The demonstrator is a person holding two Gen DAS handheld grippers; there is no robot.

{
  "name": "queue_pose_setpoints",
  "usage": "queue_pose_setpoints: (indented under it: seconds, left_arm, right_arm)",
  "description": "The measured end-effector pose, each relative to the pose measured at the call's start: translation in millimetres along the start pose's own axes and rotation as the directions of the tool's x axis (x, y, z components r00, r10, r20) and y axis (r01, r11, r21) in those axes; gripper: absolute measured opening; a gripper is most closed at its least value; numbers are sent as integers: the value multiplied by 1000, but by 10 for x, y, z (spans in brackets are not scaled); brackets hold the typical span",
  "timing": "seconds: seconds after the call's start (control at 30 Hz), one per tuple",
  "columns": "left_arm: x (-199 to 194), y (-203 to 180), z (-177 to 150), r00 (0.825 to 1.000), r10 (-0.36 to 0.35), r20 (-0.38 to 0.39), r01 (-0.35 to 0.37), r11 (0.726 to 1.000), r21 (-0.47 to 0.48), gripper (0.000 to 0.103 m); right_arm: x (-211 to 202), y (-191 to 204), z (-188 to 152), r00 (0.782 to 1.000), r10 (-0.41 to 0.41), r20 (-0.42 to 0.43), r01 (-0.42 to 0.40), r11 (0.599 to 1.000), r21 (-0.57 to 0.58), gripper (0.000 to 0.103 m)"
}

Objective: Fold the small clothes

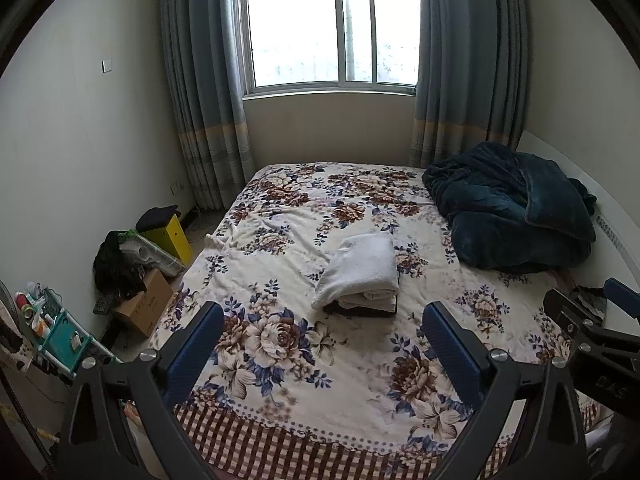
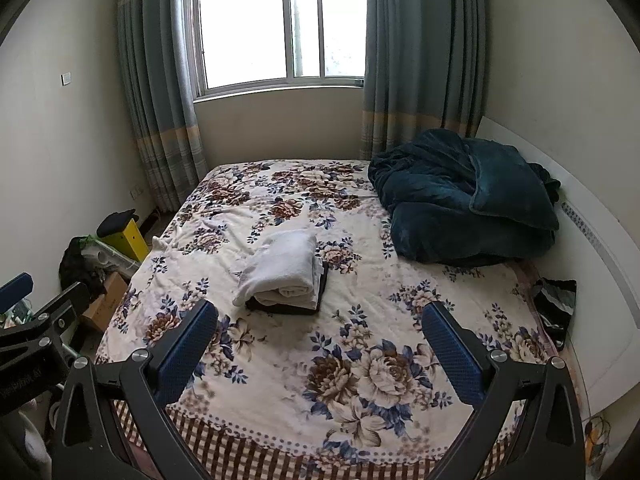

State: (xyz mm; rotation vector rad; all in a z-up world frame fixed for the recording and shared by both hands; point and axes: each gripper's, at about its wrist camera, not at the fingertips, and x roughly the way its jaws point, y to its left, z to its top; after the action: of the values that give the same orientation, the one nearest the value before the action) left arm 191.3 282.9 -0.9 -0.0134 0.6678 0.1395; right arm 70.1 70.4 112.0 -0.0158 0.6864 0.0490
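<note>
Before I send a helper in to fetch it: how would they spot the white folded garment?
Look at the bed with the floral blanket under the window. Near its middle lies the white folded garment, fluffy, resting on a flat black folded item. It is the only white bundle; the heap to its right is dark teal.

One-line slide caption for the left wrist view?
Open left hand-held gripper above floral bedspread, facing folded white garment stacked on dark one.
</note>
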Motion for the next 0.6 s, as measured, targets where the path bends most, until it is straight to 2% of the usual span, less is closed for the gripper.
queue_pose_setpoints:
  seconds: [0.6]
  left_arm:
    - [-69, -11, 1, 1000, 12, 19, -12, 1000, -10, 101]
  right_arm:
    - [54, -29, 87, 1000, 24, 2, -24, 1000, -16, 103]
